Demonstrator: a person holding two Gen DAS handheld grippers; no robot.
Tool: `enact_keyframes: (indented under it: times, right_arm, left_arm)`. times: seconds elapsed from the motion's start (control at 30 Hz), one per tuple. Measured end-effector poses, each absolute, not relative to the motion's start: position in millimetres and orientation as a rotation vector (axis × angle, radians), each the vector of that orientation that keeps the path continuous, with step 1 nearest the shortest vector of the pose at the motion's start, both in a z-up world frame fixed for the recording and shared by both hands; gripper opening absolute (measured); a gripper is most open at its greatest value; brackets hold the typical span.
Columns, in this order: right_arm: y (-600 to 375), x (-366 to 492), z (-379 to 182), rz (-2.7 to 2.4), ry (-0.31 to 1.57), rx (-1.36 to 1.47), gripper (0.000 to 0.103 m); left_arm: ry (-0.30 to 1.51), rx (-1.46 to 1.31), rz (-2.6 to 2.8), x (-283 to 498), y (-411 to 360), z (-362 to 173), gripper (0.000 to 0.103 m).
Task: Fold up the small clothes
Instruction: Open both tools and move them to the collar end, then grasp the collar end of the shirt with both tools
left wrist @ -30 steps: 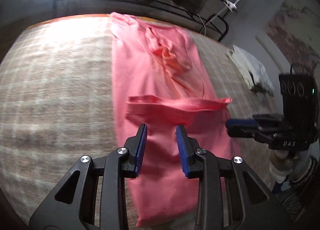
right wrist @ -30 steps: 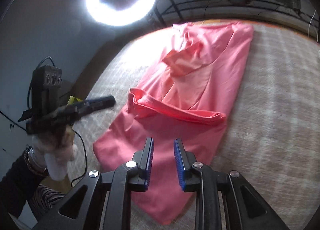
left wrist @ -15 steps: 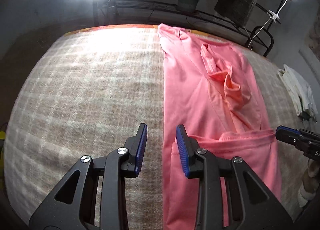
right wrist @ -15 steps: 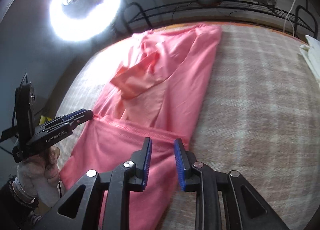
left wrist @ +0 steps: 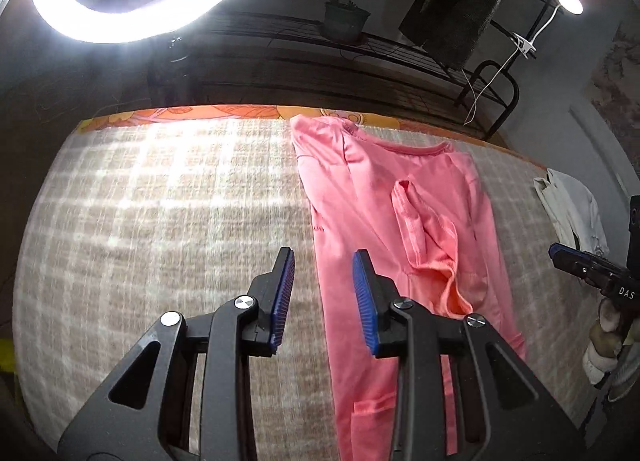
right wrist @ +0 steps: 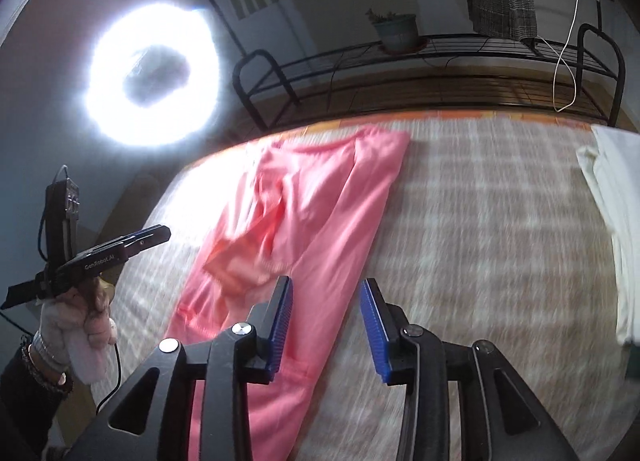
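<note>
**Both tongs empty, lined up along the shirt's two long edges**

The pink shirt (left wrist: pixel 400 229) lies flat on the checked bedcover (left wrist: pixel 160 221), already narrowed into a long strip, collar at the far end. One sleeve (left wrist: pixel 424 245) is turned inward and sits bunched on top of the strip. My reading: the sides are in, and the lengthwise fold is not yet done.

Left tongs (left wrist: pixel 323 297): jaws apart, nothing between them. They hang above the strip's left edge, one finger over bare cover, the other over pink cloth. I judge this straddle is set to pinch that edge.

Right tongs (right wrist: pixel 326 329): jaws likewise apart and empty. They straddle the strip's right edge in the same way. The right wrist view is motion-blurred, so I cannot tell the height above the cloth.

Pose: both tools point away from me toward the collar end, roughly level with each other, one on either side of the strip. My gloved left hand (right wrist: pixel 80 325) grips its handle upright.

A white garment (right wrist: pixel 612 221) lies well apart on the right, untouched.
</note>
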State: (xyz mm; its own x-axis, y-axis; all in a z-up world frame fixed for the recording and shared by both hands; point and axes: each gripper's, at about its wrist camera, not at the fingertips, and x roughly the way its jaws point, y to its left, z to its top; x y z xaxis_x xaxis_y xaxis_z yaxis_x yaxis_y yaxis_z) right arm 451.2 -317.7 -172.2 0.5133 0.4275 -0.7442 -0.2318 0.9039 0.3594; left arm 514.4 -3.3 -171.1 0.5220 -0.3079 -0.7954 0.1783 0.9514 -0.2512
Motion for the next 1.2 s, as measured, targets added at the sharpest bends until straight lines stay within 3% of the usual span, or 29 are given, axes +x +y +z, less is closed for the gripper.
enact_keyframes:
  times: [0.47,0.9,0.93,1.0,1.03,1.07,1.2]
  right_arm:
    - [-325.8,566.5,-208.8,0.338,0.960,0.260,0.036]
    - [-305.7,625.0,-223.1,0.326,0.951,0.182,0.032]
    - [-303.9,625.5,-223.4,0.341,0.950,0.184,0.029]
    - [-300.3,624.8,-224.2,0.365,0.950,0.179,0.022]
    - [-297.8,624.2,-224.6,0.377,0.949,0.170,0.015]
    - [-296.1,623.0,-224.8,0.385,0.952,0.165,0.008]
    - [-294.5,615.9,-220.3,0.404,0.936,0.158,0.004]
  left_arm:
    - [1.008,0.001,-0.267,622.8,-32.9,-226.0,0.030]
    - [0.957,-0.002,-0.293,666.4,-54.8,-225.5,0.030]
    - [0.953,0.013,-0.296,665.7,-57.7,-226.8,0.029]
    - [0.935,0.042,-0.321,661.0,-63.1,-226.7,0.009]
    - [0.933,0.051,-0.334,659.7,-65.8,-226.4,0.005]
    - [0.924,0.069,-0.332,657.1,-67.5,-225.4,0.004]
    - [0.900,0.035,-0.362,647.8,-69.1,-214.4,0.003]
